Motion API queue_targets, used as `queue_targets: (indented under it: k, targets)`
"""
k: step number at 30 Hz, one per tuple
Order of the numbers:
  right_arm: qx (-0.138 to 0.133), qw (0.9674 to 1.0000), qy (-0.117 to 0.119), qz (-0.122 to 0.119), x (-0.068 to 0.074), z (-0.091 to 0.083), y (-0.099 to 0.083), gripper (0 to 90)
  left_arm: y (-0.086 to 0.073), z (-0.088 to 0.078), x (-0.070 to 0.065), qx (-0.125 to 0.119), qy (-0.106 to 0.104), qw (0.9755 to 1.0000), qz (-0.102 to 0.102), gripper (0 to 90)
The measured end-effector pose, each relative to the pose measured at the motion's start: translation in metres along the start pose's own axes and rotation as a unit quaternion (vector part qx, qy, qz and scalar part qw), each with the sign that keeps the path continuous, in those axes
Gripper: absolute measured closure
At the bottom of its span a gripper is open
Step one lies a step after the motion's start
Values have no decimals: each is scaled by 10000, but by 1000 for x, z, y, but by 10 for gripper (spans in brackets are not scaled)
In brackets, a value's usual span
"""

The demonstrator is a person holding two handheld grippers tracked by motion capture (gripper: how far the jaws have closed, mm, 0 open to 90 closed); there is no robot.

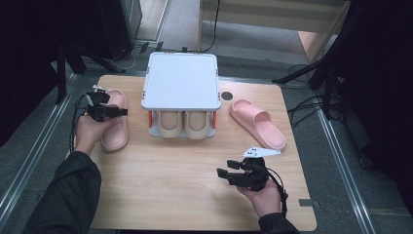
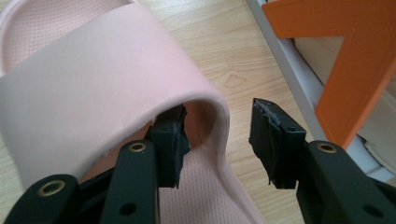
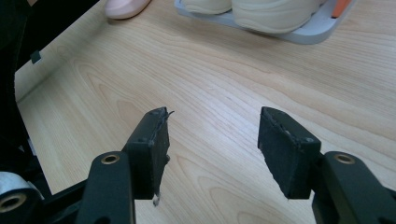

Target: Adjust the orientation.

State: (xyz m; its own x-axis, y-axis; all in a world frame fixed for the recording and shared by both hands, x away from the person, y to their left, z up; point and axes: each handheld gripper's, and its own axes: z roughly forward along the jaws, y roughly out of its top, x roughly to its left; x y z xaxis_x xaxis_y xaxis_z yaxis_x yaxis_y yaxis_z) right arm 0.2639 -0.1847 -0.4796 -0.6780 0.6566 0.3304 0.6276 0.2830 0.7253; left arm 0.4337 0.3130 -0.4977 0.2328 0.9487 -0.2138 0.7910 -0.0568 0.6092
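Note:
A pink slipper (image 1: 116, 132) lies at the table's left side, and its mate (image 1: 258, 123) lies at the right. My left gripper (image 1: 122, 112) is over the left slipper. In the left gripper view its jaws straddle the side edge of the slipper's strap (image 2: 93, 84): one jaw sits under the strap, the other stands outside with a gap to it. The left gripper (image 2: 219, 140) is open. My right gripper (image 1: 221, 174) hovers open over bare wood near the front right, nothing between its jaws (image 3: 212, 144).
A small two-tier rack with a white top (image 1: 181, 80) stands at the back centre of the wooden table (image 1: 170, 200). Two beige slippers (image 1: 182, 124) sit on its lower tier. Its orange side bracket (image 2: 355, 70) is close to the left gripper. A dark round hole (image 1: 227, 95) is beside the rack.

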Motion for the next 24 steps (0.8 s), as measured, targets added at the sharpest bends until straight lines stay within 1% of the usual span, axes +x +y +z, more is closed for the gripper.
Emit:
queue_targets:
  k: [1, 2, 4, 5, 6, 7, 9, 10, 13, 14, 15, 16, 17, 18, 22, 24]
  targets:
    - [-8, 10000, -13, 16, 0, -1, -1, 438, 1, 1, 0, -9, -4, 10000, -2, 575]
    - [-4, 10000, -23, 28, 0, -2, -2, 438, 1, 3, -1, -6, 41, 10000, 7, 579]
    - [-6, 10000, -54, 42, -1, -3, -3, 438, 2, 5, -1, 16, 119, 9999, 71, 633]
    - [-8, 10000, -62, 61, -1, -4, -4, 438, 2, 5, -1, -9, 134, 9999, 71, 655]
    - [-21, 10000, -62, 60, -1, -4, -4, 438, 2, 6, 0, 15, 163, 9998, 69, 671]
    - [-30, 9999, -68, 71, -1, -5, -4, 438, 2, 6, 0, 27, 190, 9998, 58, 706]
    - [-33, 9999, -76, 78, -2, -5, -4, 438, 2, 5, 2, 7, 138, 9999, -27, 716]
    - [-31, 9999, -79, 81, -2, -5, -4, 437, 2, 5, 2, 9, 171, 9999, 4, 725]
    - [-25, 9999, -69, 83, -2, -4, -4, 435, 3, 3, 1, 8, 260, 9997, -9, 787]
    - [-14, 9999, -72, 82, -1, -4, -4, 435, 3, 1, 1, 2, 348, 9994, 64, 806]
    - [-7, 10000, -65, 74, -1, -3, -4, 435, 3, -1, 1, -12, 369, 9993, 97, 829]
    - [0, 10000, -68, 69, -1, -3, -3, 435, 3, -2, 1, 7, 345, 9993, 146, 839]
    - [2, 10000, -65, 59, -1, -2, -3, 435, 3, -3, 0, 9, 366, 9991, 191, 843]
    - [4, 10000, -52, 62, -1, -2, -3, 435, 3, -4, 0, 29, 364, 9992, 191, 845]
    - [-5, 10000, -29, 59, -1, -1, -2, 435, 4, -11, 3, -47, 332, 9994, 108, 849]
    - [-3, 10000, -18, 58, -1, -1, -2, 435, 5, -20, 7, -113, 183, 9998, -23, 849]
